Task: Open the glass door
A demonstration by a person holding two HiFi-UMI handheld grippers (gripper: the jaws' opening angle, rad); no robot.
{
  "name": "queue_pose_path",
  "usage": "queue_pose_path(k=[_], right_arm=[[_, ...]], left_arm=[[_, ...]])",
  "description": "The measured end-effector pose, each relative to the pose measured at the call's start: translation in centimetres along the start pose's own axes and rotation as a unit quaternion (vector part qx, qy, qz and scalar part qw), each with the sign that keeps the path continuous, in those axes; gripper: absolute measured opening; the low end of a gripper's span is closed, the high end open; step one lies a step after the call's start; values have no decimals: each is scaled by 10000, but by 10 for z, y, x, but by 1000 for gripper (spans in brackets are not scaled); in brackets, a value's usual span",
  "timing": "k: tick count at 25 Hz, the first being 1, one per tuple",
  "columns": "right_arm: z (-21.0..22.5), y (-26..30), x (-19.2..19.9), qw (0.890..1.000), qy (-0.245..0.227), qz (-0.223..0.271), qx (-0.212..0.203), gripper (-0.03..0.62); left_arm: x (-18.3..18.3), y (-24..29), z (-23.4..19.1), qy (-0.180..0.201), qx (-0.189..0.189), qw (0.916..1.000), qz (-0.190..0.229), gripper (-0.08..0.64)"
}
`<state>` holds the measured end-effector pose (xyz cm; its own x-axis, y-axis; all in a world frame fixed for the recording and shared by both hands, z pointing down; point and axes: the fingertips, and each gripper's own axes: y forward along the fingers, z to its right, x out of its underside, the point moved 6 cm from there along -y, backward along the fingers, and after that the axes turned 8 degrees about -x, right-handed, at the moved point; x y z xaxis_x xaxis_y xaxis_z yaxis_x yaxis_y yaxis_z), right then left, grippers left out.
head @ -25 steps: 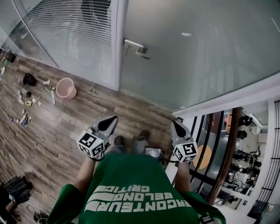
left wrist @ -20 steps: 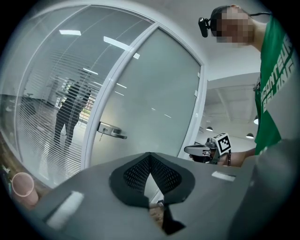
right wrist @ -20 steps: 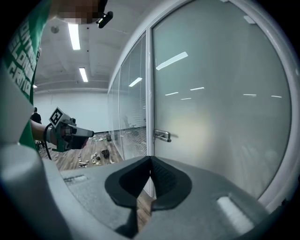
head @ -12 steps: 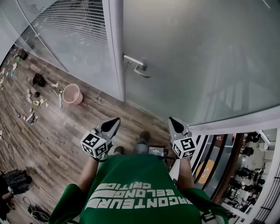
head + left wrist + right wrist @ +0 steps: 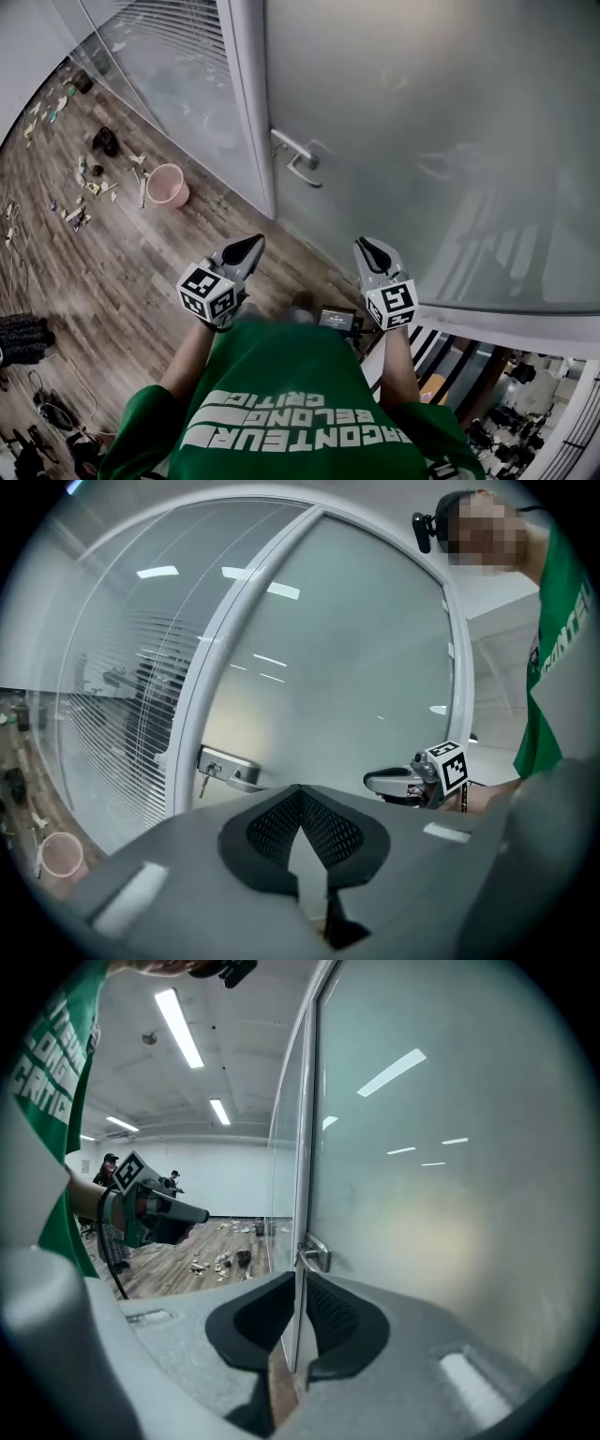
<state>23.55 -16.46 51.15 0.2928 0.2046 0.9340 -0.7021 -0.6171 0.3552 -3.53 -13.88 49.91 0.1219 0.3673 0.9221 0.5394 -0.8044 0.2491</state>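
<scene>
At the glass door (image 5: 422, 141), frosted panel filling the upper right of the head view, door shut against its white frame post (image 5: 246, 94). Lever handle (image 5: 298, 159) on the door's left edge, just right of the post, with keys hanging under it in the left gripper view.

Change: over the last second the handle has slid lower and nearer the centre of the head view, and the pink bucket (image 5: 170, 185) on the wood floor (image 5: 112, 272) has drifted right. I read that as the person stepping closer and squaring up to the door.

Left gripper (image 5: 253, 241): jaws together at the tips, nothing between them. Right gripper (image 5: 360, 243): jaws closed to a thin slit, empty, pointed at the door edge. Both are held low at waist level, well apart from the handle, neither touching the door.

Task judgement: approach only, opening not started. Next move likely needs one gripper raised to the lever to press it down.
</scene>
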Motion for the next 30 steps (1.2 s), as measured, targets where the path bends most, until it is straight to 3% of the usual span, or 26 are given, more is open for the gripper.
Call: queue_pose_path(k=[8,15,22,26,30], right_arm=[[9,70,-8,9950,-617,-649,-431,48],[27,123,-8,9843,-1157,-1258,-444,51],[32,169,-2,9557,-2006,-2123,-365,60],[37,185,7,9396,-2351,-2456,-383,63],[40,192,8,9353,-2331,-2623,-457,69]], left_arm=[[-6,31,-13,-135,-371,9992,-66,17],[-2,96,-35,-340,-321,9986,-248,17],[0,157,-49,-641,-172,9971,-364,15],[7,186,-50,-604,-107,9963,-607,17],[5,200,-49,-524,-22,9955,-784,16]])
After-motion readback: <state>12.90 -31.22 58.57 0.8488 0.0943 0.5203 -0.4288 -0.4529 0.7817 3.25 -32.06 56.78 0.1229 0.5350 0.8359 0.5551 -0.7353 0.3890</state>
